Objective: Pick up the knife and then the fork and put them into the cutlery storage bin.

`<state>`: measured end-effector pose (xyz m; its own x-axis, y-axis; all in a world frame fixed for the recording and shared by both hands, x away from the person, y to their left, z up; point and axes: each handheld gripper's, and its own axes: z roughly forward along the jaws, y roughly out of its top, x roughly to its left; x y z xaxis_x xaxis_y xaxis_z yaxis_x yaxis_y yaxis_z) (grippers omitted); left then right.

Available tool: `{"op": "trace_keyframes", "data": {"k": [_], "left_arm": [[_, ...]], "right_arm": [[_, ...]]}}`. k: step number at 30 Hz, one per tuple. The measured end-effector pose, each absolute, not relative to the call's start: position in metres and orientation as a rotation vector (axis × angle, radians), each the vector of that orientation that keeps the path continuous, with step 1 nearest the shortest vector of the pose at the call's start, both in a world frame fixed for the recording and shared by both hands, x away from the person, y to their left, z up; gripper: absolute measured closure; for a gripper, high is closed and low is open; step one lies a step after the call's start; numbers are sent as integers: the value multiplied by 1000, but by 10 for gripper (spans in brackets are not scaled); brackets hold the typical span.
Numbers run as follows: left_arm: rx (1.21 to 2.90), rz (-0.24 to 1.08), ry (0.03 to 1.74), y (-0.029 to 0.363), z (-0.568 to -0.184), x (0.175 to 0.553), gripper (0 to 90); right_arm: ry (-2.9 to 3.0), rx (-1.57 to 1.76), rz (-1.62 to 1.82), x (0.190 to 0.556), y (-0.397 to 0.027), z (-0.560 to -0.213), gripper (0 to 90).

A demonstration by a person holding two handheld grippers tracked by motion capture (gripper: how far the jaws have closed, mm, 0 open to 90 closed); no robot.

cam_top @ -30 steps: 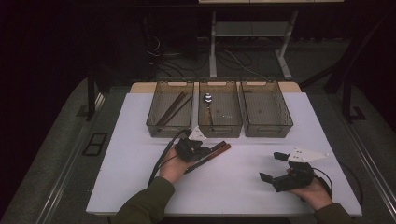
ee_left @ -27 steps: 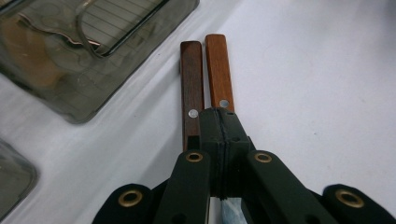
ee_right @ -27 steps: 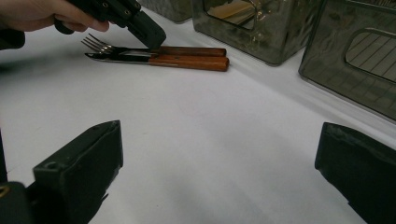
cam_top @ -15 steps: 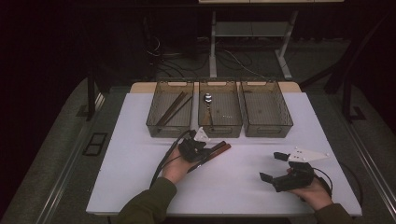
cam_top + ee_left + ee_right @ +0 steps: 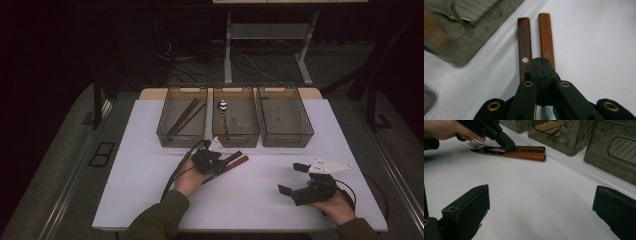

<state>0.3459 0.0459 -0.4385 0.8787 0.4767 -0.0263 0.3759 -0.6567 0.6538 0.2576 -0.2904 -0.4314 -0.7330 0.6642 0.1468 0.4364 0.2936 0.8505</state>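
Observation:
A fork with a dark wooden handle (image 5: 232,156) (image 5: 524,45) (image 5: 531,149) and a knife with a reddish wooden handle (image 5: 240,161) (image 5: 545,35) (image 5: 526,156) lie side by side on the white table, just in front of the bins. My left gripper (image 5: 221,161) (image 5: 541,62) (image 5: 507,145) is shut, its joined tips resting on top of the two handles with nothing between the jaws. My right gripper (image 5: 292,178) (image 5: 541,210) stands wide open over bare table at the front right, pointing towards the cutlery.
Three translucent grey bins stand in a row at the back. The left bin (image 5: 165,134) holds long brown sticks, the middle bin (image 5: 235,141) holds a spoon (image 5: 222,105), and the right bin (image 5: 307,131) shows bare floor. A cable (image 5: 172,176) trails from the left gripper.

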Motion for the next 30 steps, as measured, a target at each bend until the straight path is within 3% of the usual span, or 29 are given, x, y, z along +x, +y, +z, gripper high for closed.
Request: {"op": "trace_keyframes", "data": {"k": [14,30], "left_arm": [[2378,202,553,37,-440,344,898],[2400,122,452,15,-442,336,898]], "right_arm": [[2329,1010,1415,258,-290,-431,12],[2329,1010,1417,258,-290,-431,12]]}}
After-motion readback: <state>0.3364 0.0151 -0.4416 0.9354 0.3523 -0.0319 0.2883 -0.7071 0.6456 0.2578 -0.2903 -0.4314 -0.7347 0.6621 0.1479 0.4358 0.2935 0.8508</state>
